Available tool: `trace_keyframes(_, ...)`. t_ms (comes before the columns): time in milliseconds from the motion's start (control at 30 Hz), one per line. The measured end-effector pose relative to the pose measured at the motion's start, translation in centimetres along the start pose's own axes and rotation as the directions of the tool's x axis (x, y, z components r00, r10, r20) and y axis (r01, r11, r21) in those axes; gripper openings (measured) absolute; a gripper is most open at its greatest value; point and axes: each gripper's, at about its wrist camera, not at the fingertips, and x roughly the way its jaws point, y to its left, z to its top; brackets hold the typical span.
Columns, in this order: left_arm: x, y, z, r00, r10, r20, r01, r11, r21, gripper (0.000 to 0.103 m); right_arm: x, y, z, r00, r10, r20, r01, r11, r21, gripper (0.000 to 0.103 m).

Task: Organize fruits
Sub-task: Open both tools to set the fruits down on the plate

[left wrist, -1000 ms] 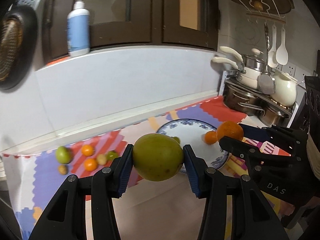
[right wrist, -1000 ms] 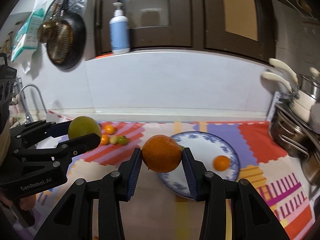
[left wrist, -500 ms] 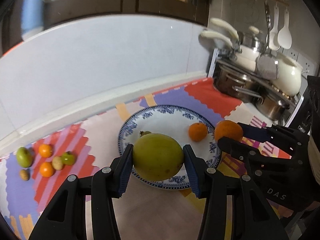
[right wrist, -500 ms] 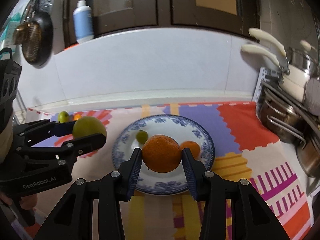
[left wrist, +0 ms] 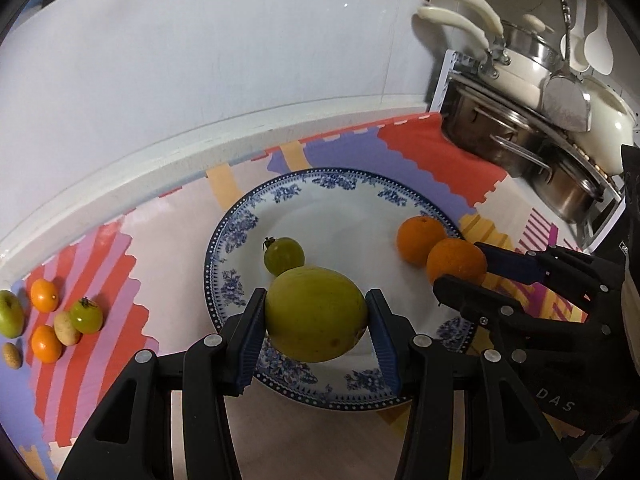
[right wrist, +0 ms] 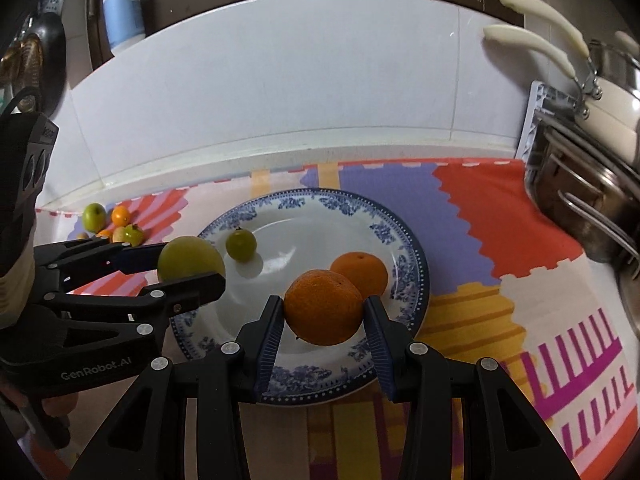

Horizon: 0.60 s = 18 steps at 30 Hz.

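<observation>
My left gripper (left wrist: pixel 316 330) is shut on a large yellow-green fruit (left wrist: pixel 316 314) and holds it over the near left part of the blue-and-white plate (left wrist: pixel 320 188). My right gripper (right wrist: pixel 324 330) is shut on an orange (right wrist: pixel 323 306) over the plate's (right wrist: pixel 304 204) near right part. On the plate lie a small green fruit (left wrist: pixel 284 255) and a smaller orange (left wrist: pixel 418 234). The left gripper with its fruit (right wrist: pixel 190 260) also shows in the right wrist view, and the right gripper's orange (left wrist: pixel 456 262) in the left wrist view.
Several small fruits lie on the mat at far left: a green apple (left wrist: pixel 10 314), small oranges (left wrist: pixel 44 294), a green tomato (left wrist: pixel 86 315). Steel pots (left wrist: pixel 500 136) and pans stand at the right. The white wall ledge (left wrist: pixel 200 140) runs behind the plate.
Both grippers have moved forward and down toward the plate with their fruits still held. The plate now fills more of both views.
</observation>
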Motion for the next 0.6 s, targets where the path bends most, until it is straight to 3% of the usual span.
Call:
trace_keyframes(367,1.3,0.5,-0.2,0.999,-0.008,-0.034,0.007,1.000,-0.011,0.049,1.7,-0.1,-0.2,0.999,0.010,-0.040,-0.010,1.000,0.007,0.043)
trace_keyframes(467,0.4,0.4,-0.2,1.000,0.009,-0.002,-0.009,1.000,-0.005,0.057,1.7,-0.1,-0.1,0.999,0.002,-0.042,-0.002,1.000,0.007,0.043)
trace_keyframes(533,-0.4,0.4,-0.1,1.000,0.015,0.016,-0.015,1.000,-0.003,0.058,1.3,-0.2,0.0,1.000,-0.009,-0.029,0.010,1.000,0.014,0.050)
trace_keyframes(600,-1.4,0.5,-0.1,0.999,0.032,0.037,-0.031,0.999,-0.007,0.058,0.8,-0.3,0.0,1.000,-0.022,-0.016,0.023,0.999,0.023,0.051)
